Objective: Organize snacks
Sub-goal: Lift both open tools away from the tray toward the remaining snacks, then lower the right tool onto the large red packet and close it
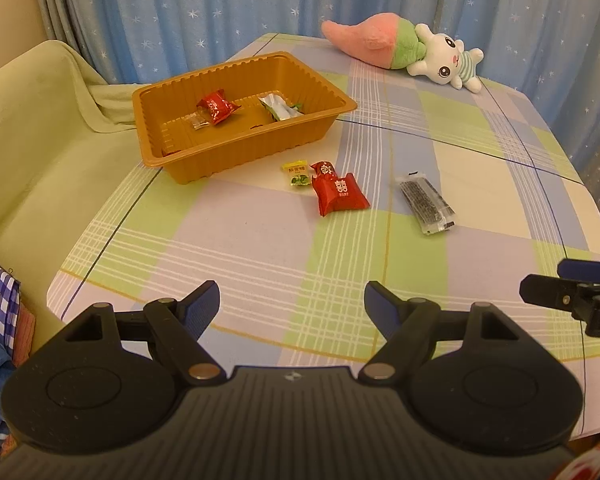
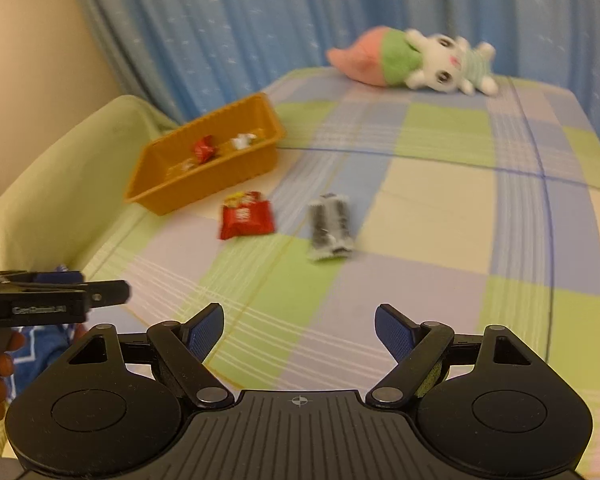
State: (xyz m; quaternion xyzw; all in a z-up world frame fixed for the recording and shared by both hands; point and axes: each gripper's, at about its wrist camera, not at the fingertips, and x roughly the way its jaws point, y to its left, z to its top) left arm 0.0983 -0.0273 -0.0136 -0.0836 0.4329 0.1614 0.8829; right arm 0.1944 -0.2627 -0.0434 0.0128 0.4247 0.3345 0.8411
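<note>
I hold my left claw (image 1: 292, 306) low over the near edge of the tabletop (image 1: 480, 184), its blue pads spread wide with nothing between them, and my right claw (image 2: 299, 330) hangs the same way, pads apart and empty. The orange tray (image 1: 236, 160) sits toward the far left; inside it lie a red candy (image 1: 217, 109) and a silver wrapper (image 1: 279, 107). Just in front of the tray, on the checked cloth, a small yellow candy (image 1: 297, 174) touches a red packet (image 1: 338, 194). Right of the packet, apart from it, lies a clear-wrapped dark snack bar (image 1: 426, 205). Well behind the tray, a plush bunny (image 1: 412, 54) lies on its side.
</note>
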